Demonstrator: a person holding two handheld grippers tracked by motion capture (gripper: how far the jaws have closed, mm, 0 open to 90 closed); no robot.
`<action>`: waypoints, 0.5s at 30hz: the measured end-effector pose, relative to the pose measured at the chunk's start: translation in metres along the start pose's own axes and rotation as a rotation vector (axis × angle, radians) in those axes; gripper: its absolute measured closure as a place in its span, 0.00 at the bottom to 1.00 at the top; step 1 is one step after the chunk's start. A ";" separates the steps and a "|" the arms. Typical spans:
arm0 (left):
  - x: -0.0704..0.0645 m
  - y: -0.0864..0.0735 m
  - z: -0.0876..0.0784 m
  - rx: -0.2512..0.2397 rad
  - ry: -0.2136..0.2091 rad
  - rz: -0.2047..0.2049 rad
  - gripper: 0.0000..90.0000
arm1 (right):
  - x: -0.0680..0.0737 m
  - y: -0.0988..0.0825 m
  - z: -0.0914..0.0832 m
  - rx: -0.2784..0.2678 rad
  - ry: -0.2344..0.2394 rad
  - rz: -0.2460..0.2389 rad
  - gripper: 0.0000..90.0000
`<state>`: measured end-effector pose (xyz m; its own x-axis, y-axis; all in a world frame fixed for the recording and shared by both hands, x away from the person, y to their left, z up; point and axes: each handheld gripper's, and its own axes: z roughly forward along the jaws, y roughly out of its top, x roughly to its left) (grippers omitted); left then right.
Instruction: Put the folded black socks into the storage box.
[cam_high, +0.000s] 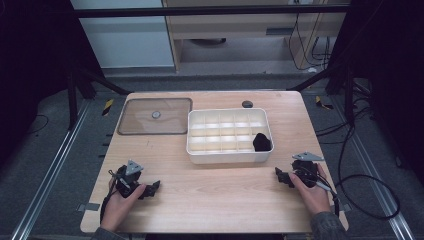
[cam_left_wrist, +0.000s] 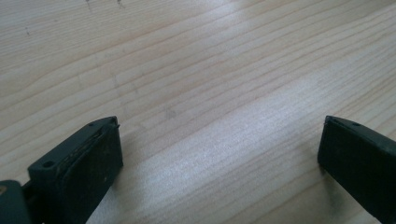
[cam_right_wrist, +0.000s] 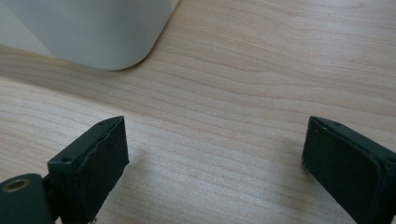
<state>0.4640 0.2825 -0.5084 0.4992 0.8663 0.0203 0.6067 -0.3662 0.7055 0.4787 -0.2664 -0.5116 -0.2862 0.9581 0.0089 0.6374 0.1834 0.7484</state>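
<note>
A white divided box (cam_high: 200, 150) stands in the middle of the wooden table, and a black object (cam_high: 261, 142) lies in its near right compartment. My left gripper (cam_high: 154, 187) rests low over the table at the front left, jaws wide apart with bare wood between them (cam_left_wrist: 219, 154). At the front right my right gripper (cam_high: 280, 176) sits just off the box's near right corner (cam_right_wrist: 93, 32). It is open too, nothing between its black jaws (cam_right_wrist: 215, 158).
A clear lid (cam_high: 155, 116) with a round knob lies flat at the back left of the table. A small dark disc (cam_high: 247, 104) sits behind the box. Bare table (cam_high: 220, 195) stretches between the two hands. Cables trail on the floor at the right.
</note>
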 end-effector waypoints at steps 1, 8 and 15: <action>0.001 0.001 0.001 -0.005 0.003 -0.004 0.00 | 0.001 0.001 0.001 0.010 0.003 0.005 0.07; 0.009 0.009 0.009 -0.004 0.008 -0.007 0.00 | 0.004 0.002 0.003 0.021 -0.026 0.006 0.06; 0.013 0.013 0.014 -0.008 -0.001 -0.002 0.00 | 0.011 0.003 0.005 0.031 -0.058 0.042 0.02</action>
